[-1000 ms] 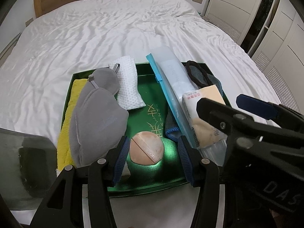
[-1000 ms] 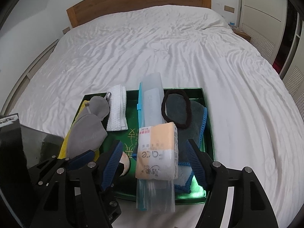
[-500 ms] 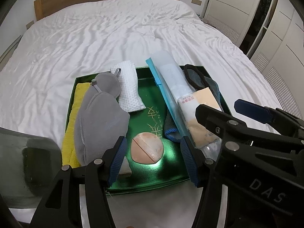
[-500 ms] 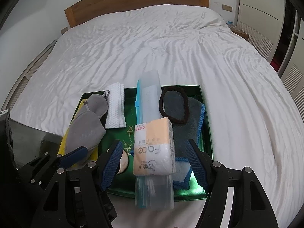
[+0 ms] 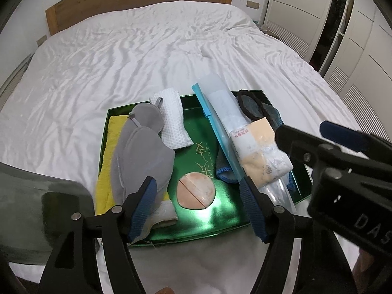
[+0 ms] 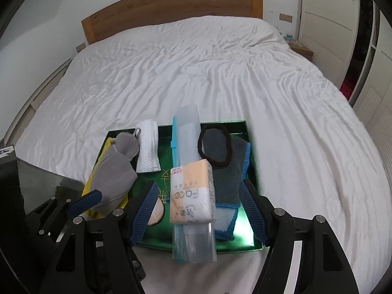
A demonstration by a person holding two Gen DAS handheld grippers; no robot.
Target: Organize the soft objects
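Observation:
A green tray [image 5: 196, 122] lies on the bed. It holds a grey eye mask [image 5: 142, 152] over a yellow cloth [image 5: 107, 171], a white waffle cloth [image 5: 174, 122], a round peach puff [image 5: 196, 191], a clear zip bag [image 5: 223, 107], a tissue pack [image 5: 257, 152], and a black hair band [image 6: 214, 147] on a dark blue-edged cloth [image 6: 227, 176]. My left gripper [image 5: 197, 208] hovers over the tray's near edge. Its jaws are opening, and the puff lies flat between them, untouched. My right gripper [image 6: 198, 210] is open, and the tissue pack [image 6: 191, 193] sits between its pads, clear of both.
White rumpled bedding [image 6: 196, 73] stretches beyond the tray to a wooden headboard [image 6: 171, 7]. White wardrobe doors [image 5: 355, 49] line the right side. A dark glossy object [image 5: 36, 201] stands at the tray's near left corner.
The left jaws have spread wider around the puff, which now lies flat on the tray. Both grippers have drawn back a little, so more of the bed shows.

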